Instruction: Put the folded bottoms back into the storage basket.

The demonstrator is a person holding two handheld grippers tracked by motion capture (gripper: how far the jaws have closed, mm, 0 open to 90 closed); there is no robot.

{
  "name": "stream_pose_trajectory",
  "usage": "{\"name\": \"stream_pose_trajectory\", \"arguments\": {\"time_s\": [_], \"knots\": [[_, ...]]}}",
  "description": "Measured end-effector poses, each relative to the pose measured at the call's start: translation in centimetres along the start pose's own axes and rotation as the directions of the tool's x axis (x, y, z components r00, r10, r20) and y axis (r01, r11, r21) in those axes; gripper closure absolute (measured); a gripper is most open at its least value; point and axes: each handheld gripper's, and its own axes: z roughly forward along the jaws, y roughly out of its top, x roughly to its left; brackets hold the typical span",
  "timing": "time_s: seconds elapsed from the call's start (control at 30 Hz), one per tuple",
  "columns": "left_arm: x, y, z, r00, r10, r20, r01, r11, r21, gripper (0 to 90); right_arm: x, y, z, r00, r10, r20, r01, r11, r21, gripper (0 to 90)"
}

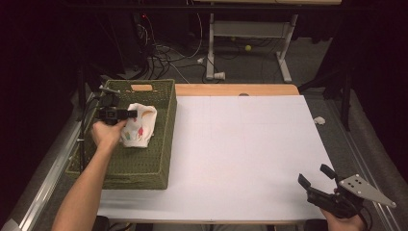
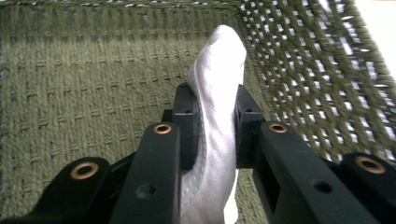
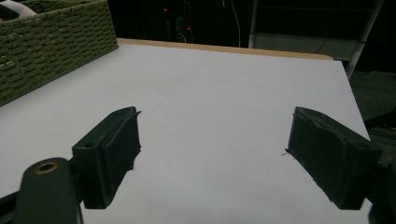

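Observation:
A white cloth (image 1: 139, 126) with small coloured prints lies inside the green woven basket (image 1: 159, 159) at the table's left. My left gripper (image 1: 133, 114) hangs over the basket, shut on a fold of that white cloth (image 2: 215, 93), which stands pinched between the two black pads (image 2: 187, 116) above the basket floor (image 2: 84, 84). My right gripper (image 1: 316, 174) rests at the table's near right corner, jaws wide apart. In the right gripper view its fingertips (image 3: 119, 140) frame bare white tabletop, with my right gripper (image 3: 215, 149) holding nothing.
The white table surface (image 1: 240, 144) stretches between basket and right hand. The basket's woven wall (image 3: 51, 46) rises at the left of the right gripper view. A table frame (image 1: 250, 29), cables and a yellow ball (image 1: 248, 47) sit on the floor beyond.

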Motion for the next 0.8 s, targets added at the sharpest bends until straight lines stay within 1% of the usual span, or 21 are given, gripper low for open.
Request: {"name": "stream_pose_trajectory", "arguments": {"time_s": [0.03,0.2,0.27,0.33,0.37,0.5,0.57,0.67,0.8], "knots": [[0.0,0.0,0.0,1.0000,0.000,0.000,0.000,1.0000,0.000,74.0,0.0,0.0,0.0,1.0000,0.000,0.001,0.000,1.000,0.001,17.5],[0.5,0.0,0.5,0.9988,-0.012,-0.047,0.012,0.9999,-0.003,71.9,0.0,0.0,0.0,1.0000,-0.002,0.001,0.002,1.000,0.000,17.5],[0.6,0.0,0.7,0.9982,-0.011,-0.058,0.011,0.9999,-0.003,68.1,0.0,0.0,0.0,1.0000,0.000,-0.001,0.000,1.000,0.001,17.5],[0.6,0.0,0.8,0.9973,-0.023,-0.071,0.022,0.9997,-0.003,60.7,0.0,0.0,0.0,1.0000,0.000,-0.001,0.000,1.000,0.000,17.5],[0.6,0.0,0.8,0.9964,-0.023,-0.081,0.023,0.9997,-0.003,58.4,0.0,0.0,0.0,1.0000,0.000,-0.001,0.000,1.000,0.000,17.5],[0.5,-0.1,0.7,0.9928,0.001,-0.119,-0.001,1.0000,-0.002,48.8,0.0,0.0,0.0,1.0000,-0.002,0.000,0.002,1.000,-0.001,17.5],[0.4,-0.1,0.5,0.9916,0.020,-0.128,-0.021,0.9997,-0.011,44.5,0.0,0.0,0.0,1.0000,-0.002,-0.001,0.002,1.000,0.000,17.5],[0.1,-0.1,0.1,0.9903,0.037,-0.134,-0.040,0.9989,-0.025,42.5,0.0,0.0,0.0,1.0000,-0.003,0.000,0.003,1.000,0.001,17.5],[-0.2,-0.1,-0.3,0.9911,0.053,-0.122,-0.058,0.9977,-0.035,42.5,0.1,0.0,0.0,1.0000,-0.010,0.002,0.010,1.000,0.001,17.5]]}}
